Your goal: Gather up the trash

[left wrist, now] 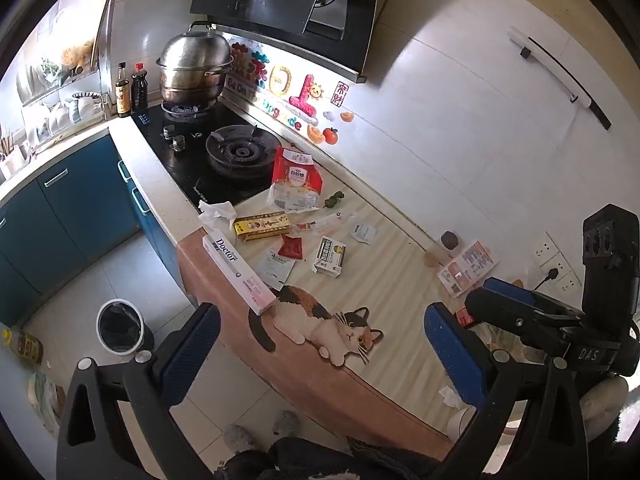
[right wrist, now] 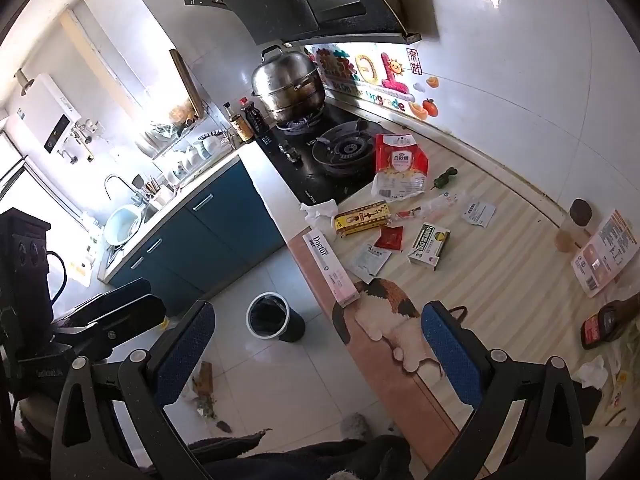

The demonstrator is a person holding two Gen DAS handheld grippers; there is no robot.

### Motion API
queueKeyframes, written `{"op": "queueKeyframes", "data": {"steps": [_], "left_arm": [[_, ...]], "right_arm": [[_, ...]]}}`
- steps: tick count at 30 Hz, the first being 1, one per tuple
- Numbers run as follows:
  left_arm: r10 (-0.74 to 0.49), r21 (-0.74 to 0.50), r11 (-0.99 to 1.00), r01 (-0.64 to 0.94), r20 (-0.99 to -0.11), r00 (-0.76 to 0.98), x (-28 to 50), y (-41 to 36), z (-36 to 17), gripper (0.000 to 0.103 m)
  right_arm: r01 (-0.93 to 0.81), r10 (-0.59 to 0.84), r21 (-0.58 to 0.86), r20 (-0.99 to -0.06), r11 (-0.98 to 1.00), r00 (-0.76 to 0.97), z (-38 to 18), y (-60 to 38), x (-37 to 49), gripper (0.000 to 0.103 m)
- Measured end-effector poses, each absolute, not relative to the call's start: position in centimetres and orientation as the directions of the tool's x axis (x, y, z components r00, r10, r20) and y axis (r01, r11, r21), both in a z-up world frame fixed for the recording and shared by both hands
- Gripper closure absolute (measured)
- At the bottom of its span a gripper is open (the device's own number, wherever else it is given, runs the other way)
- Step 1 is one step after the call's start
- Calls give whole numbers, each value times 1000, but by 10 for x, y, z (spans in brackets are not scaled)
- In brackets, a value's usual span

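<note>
Litter lies on the counter mat by the stove: a long white "Doctor" box (left wrist: pixel 239 270) (right wrist: pixel 330 269) at the mat's edge, a crumpled tissue (left wrist: pixel 216 213) (right wrist: pixel 320 213), a yellow box (left wrist: pixel 262 226) (right wrist: pixel 362 218), a red sachet (left wrist: pixel 291 247) (right wrist: pixel 390 237), a small green-white box (left wrist: pixel 329 256) (right wrist: pixel 429 245) and a red-white bag (left wrist: pixel 296 182) (right wrist: pixel 398 170). A black bin (left wrist: pixel 120 331) (right wrist: pixel 272 317) stands on the floor. My left gripper (left wrist: pixel 322 354) and right gripper (right wrist: pixel 320 354) hover open and empty above the counter's near edge.
A steel steamer pot (left wrist: pixel 195 70) (right wrist: pixel 289 82) sits on the black stove (left wrist: pixel 224 160). Two sauce bottles (left wrist: pixel 131 90) stand beside it. A brown-lidded jar (left wrist: pixel 444 246) (right wrist: pixel 574 226) and a leaflet (right wrist: pixel 606 252) lie at the right. Blue cabinets (left wrist: pixel 80 200) line the left. Scraps litter the floor (right wrist: pixel 204 384).
</note>
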State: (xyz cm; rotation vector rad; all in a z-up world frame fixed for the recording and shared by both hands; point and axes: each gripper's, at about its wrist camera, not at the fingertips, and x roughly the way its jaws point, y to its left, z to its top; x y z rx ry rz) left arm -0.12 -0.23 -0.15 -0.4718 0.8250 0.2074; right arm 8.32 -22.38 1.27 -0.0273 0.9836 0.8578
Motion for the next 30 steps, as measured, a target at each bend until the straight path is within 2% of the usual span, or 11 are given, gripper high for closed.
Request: {"op": "queueKeyframes", "data": {"steps": [30], "left_arm": [[28, -336, 866, -370, -707, 707, -17, 3, 11, 0]], "right_arm": [[-672, 651, 359, -719, 647, 243, 17, -215, 76, 0]]}}
